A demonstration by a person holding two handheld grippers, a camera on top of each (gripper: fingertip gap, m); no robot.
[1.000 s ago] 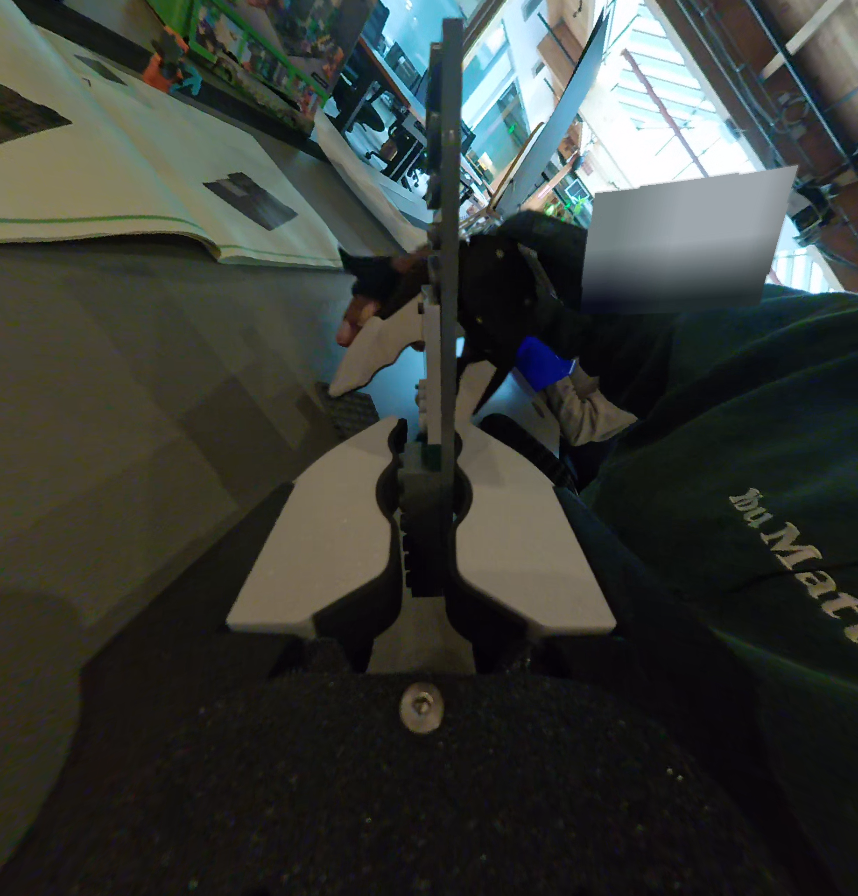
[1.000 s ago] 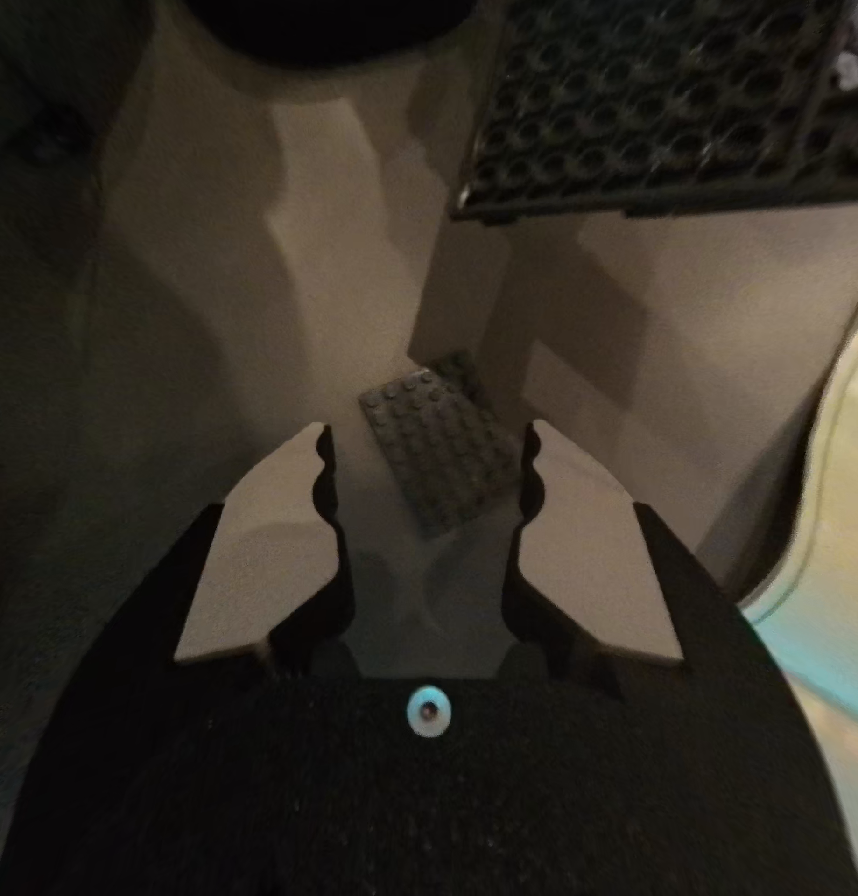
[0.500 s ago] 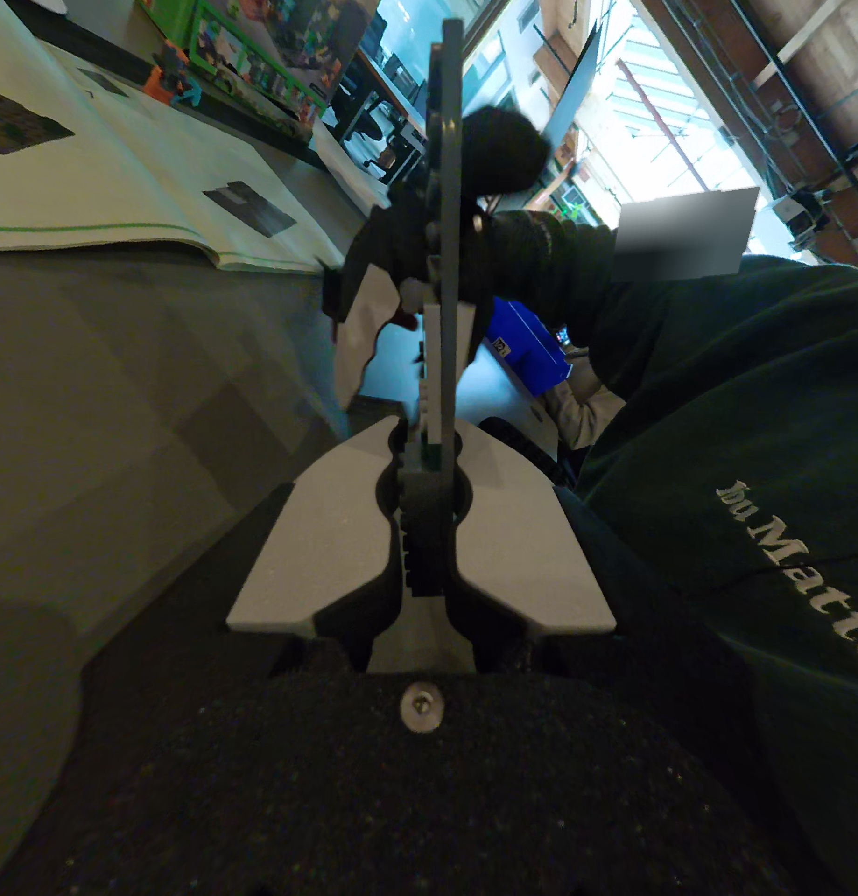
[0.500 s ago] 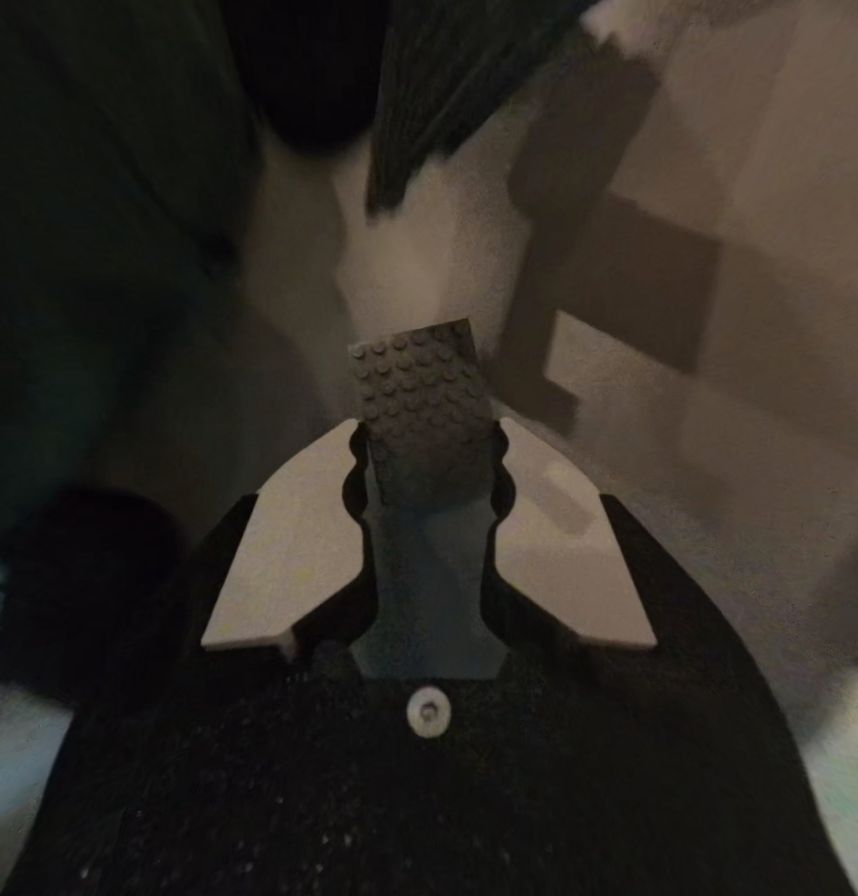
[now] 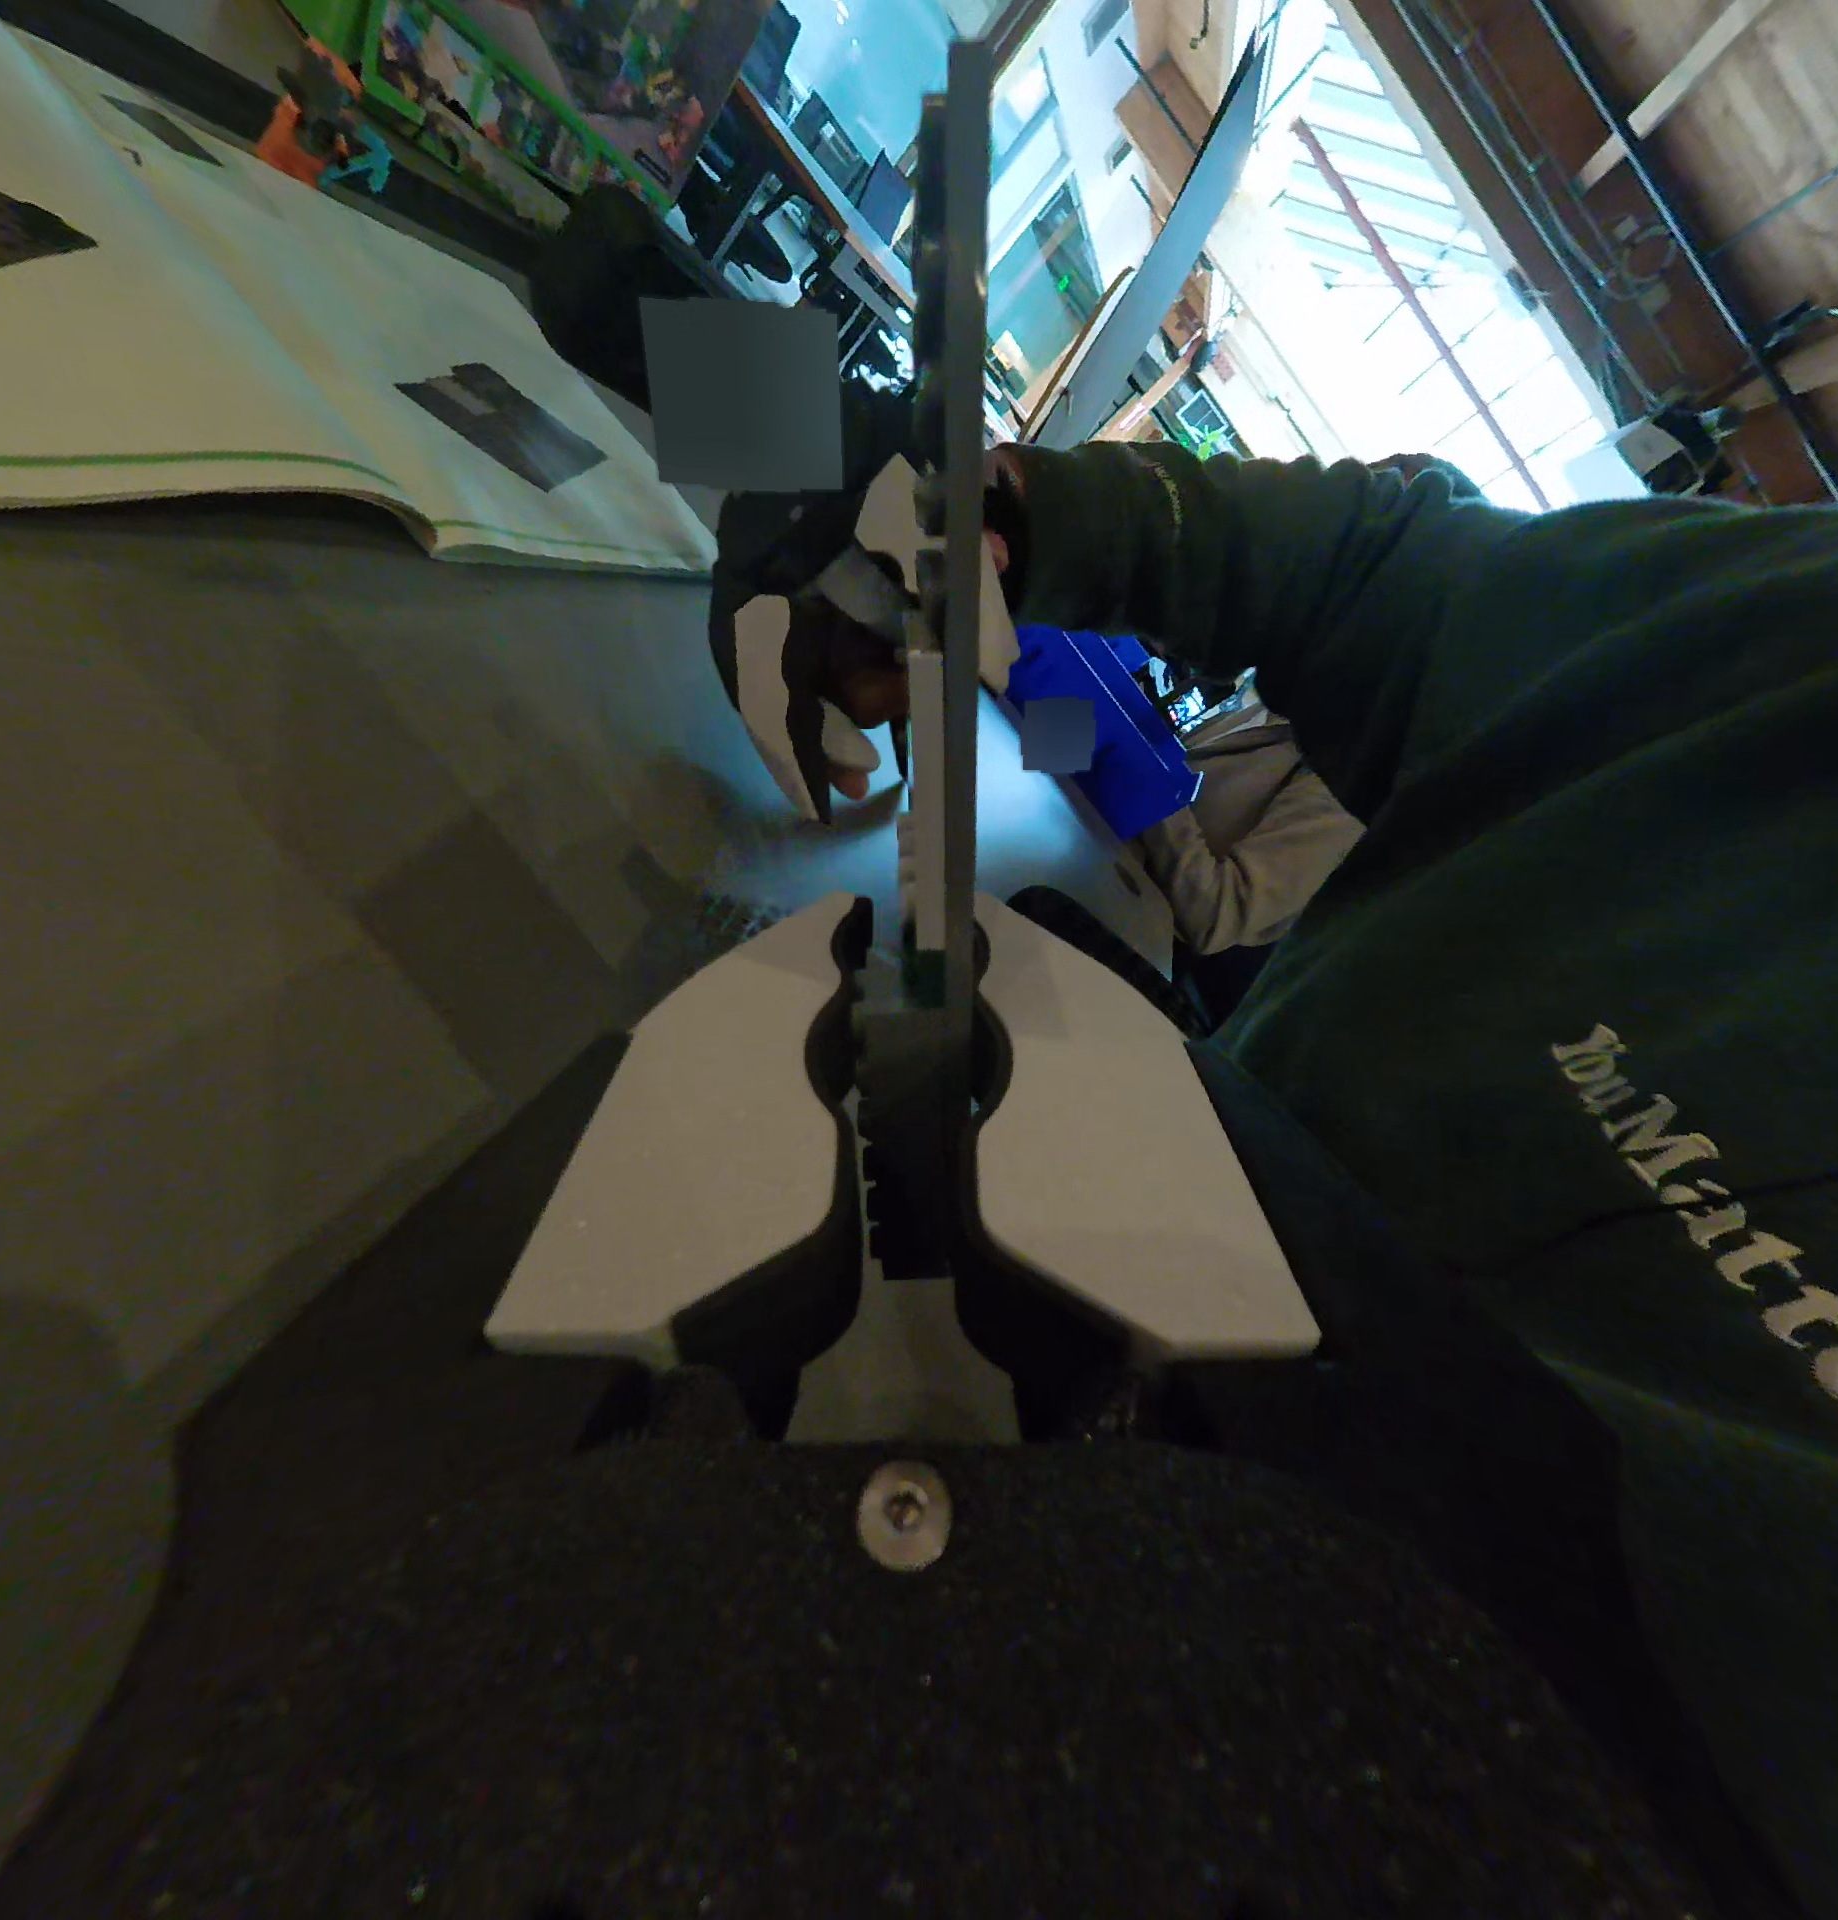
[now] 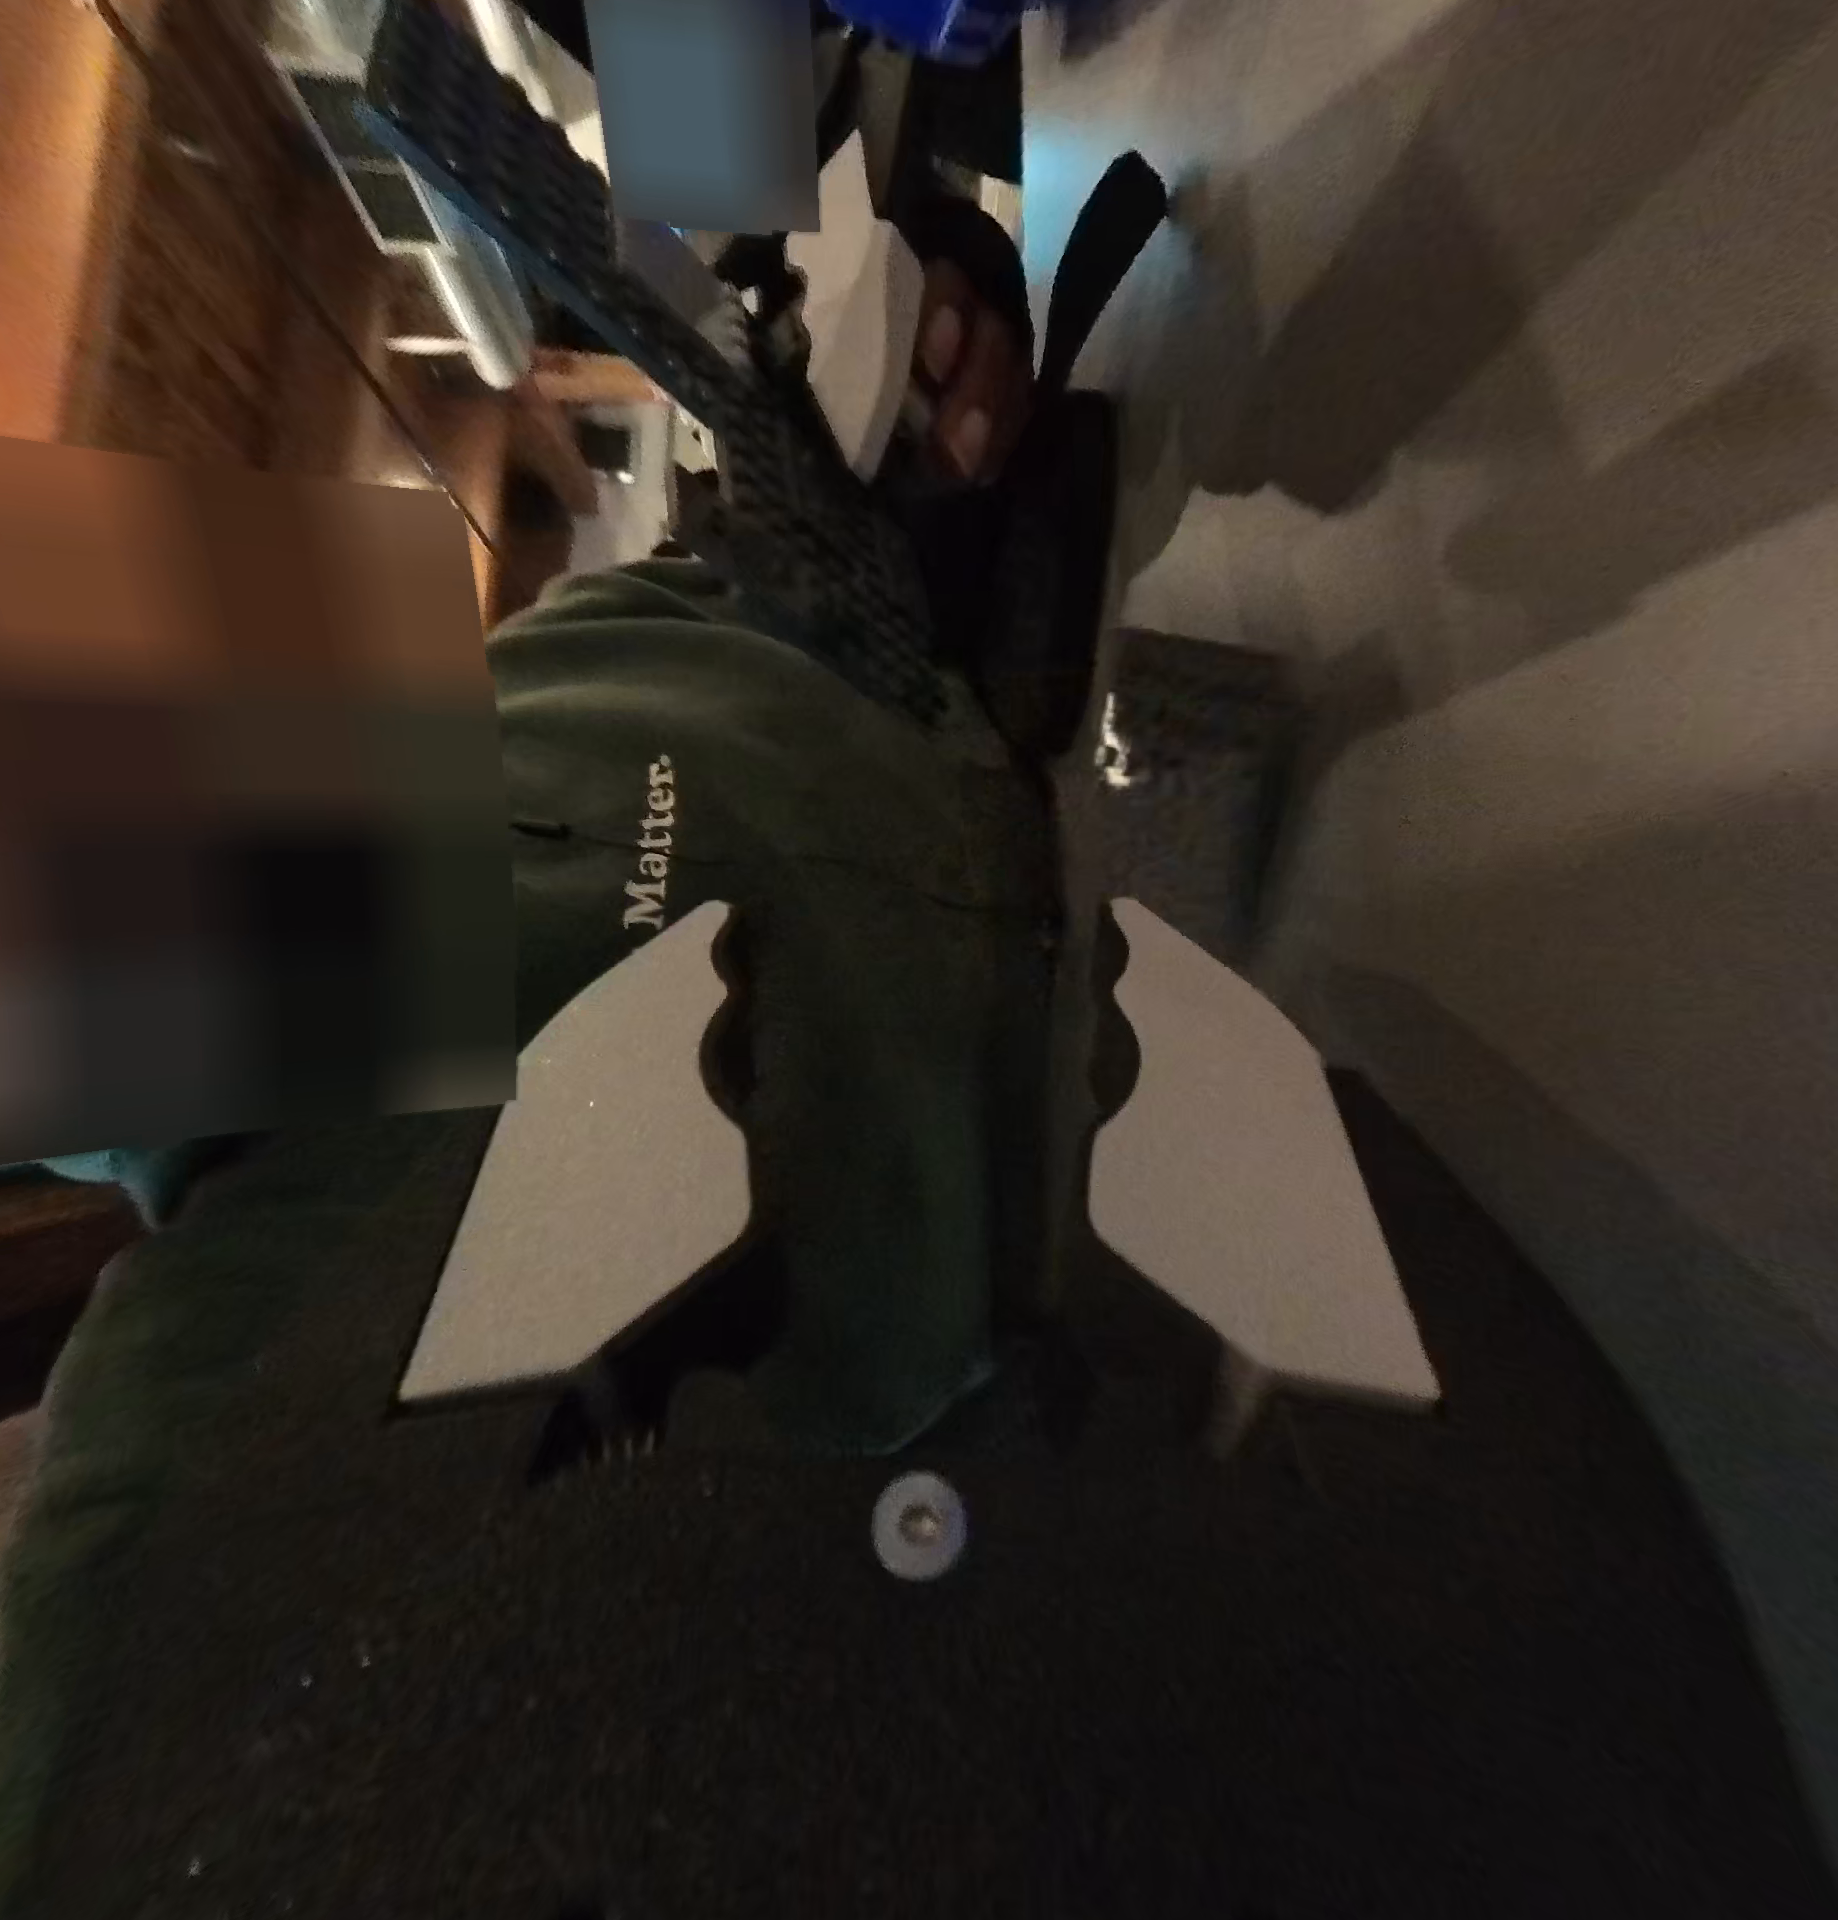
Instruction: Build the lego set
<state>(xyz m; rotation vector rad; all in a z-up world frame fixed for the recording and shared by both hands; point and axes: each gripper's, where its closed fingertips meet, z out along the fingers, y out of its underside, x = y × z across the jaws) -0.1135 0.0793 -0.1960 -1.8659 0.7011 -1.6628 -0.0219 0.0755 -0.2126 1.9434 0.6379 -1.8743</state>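
Change: half a second ago a small grey plate sat between the fingers of my right hand-held gripper (image 6: 920, 935). Now they stand wide apart with nothing between them, looking back at my green sweatshirt (image 6: 790, 831). A dark studded rectangle (image 6: 1190, 748), probably that plate, lies flat on the table (image 5: 271, 831) just beyond the base plate (image 5: 951, 520). My guess is the pickup failed or was dropped, so that piece is not yet joined and needs another grasp.

My left hand-held gripper (image 5: 920, 935) is clamped tight on the base plate's near edge, holding it upright and edge-on above the table. Seen from the left wrist, the right one's white fingers sit close against the base plate's far half. I cannot tell whether they touch it.

Materials: the base plate is thin, rigid, dark grey plastic with a dense stud grid on one face. A strip of light grey bricks (image 5: 920, 779) is stacked on that face. The fingers are matte white with scalloped inner edges. The table is smooth and grey.

Left of the base plate lies the open instruction booklet (image 5: 219, 343), soft matte paper.
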